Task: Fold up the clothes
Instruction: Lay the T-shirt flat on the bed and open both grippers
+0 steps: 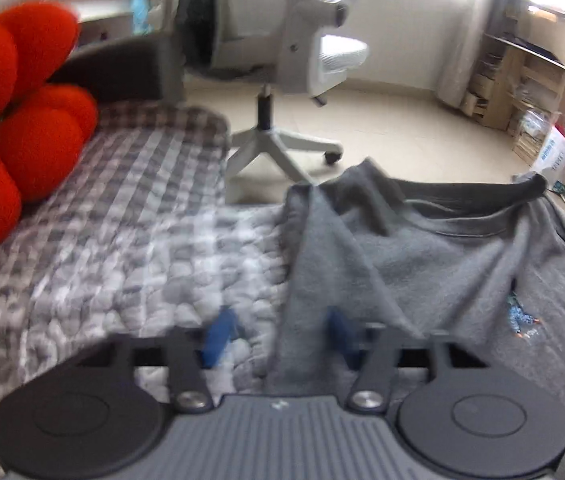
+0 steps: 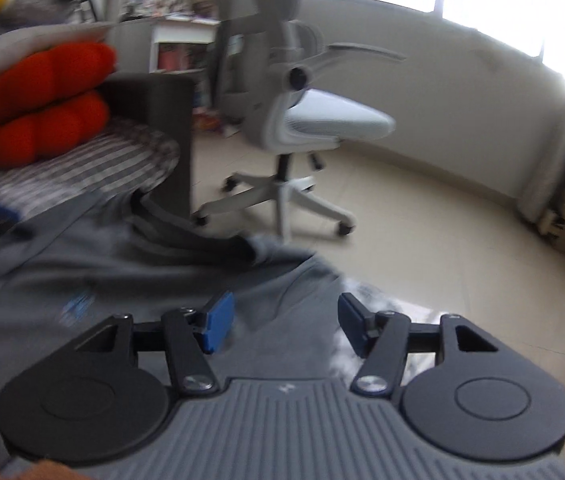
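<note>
- Blue-padded left gripper (image 1: pixel 278 338) is held spread over the edge of a crumpled grey cotton T-shirt (image 1: pixel 434 256); nothing is pinched.
- Right gripper (image 2: pixel 284 322) is likewise spread above the shirt's hem.
- Shirt is laid on a grey-and-white checked quilt (image 1: pixel 130 232), near red knotted cushions (image 1: pixel 14 120).

grey sweatshirt (image 1: pixel 462 264) spread rumpled on checked quilt (image 1: pixel 130 232), collar away, small blue chest motif, seemingly.

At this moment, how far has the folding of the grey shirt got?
Early. Done: one side of the grey shirt is flipped over itself on the checked bedcover. In hand: nothing; the left gripper and right gripper stand open over its edges. Left: the collar end is rumpled, with no neat fold.
</note>
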